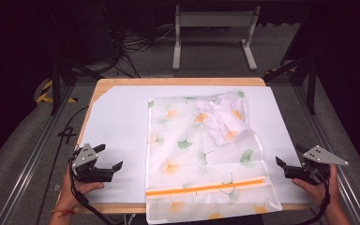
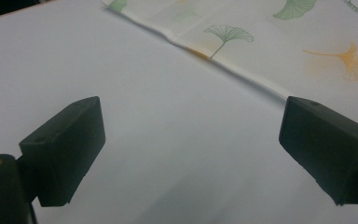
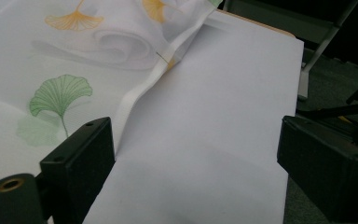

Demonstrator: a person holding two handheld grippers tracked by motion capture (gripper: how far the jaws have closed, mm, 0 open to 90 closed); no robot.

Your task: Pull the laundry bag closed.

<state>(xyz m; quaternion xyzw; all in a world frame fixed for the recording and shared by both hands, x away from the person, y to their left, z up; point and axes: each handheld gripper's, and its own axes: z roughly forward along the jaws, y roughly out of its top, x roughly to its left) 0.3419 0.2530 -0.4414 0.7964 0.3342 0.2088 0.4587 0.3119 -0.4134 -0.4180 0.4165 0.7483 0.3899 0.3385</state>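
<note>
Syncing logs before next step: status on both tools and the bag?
Left tool open, empty, beside white leaf-print mesh bag. Right tool open, empty, just off bag's right edge. Bag flat on white sheet, far corner folded over. Nothing in the way.

**Your right gripper's jaws stand wide over the sheet edge**

Your right gripper (image 3: 196, 168) holds nothing; bare white table cover (image 3: 223, 116) lies between its jaws. Just beside your left-hand jaw runs the hem of the leaf-printed cloth (image 3: 51, 56), a rolled fold of it farther ahead. Past the right-hand jaw, the grey floor (image 3: 326, 79) shows.
</note>
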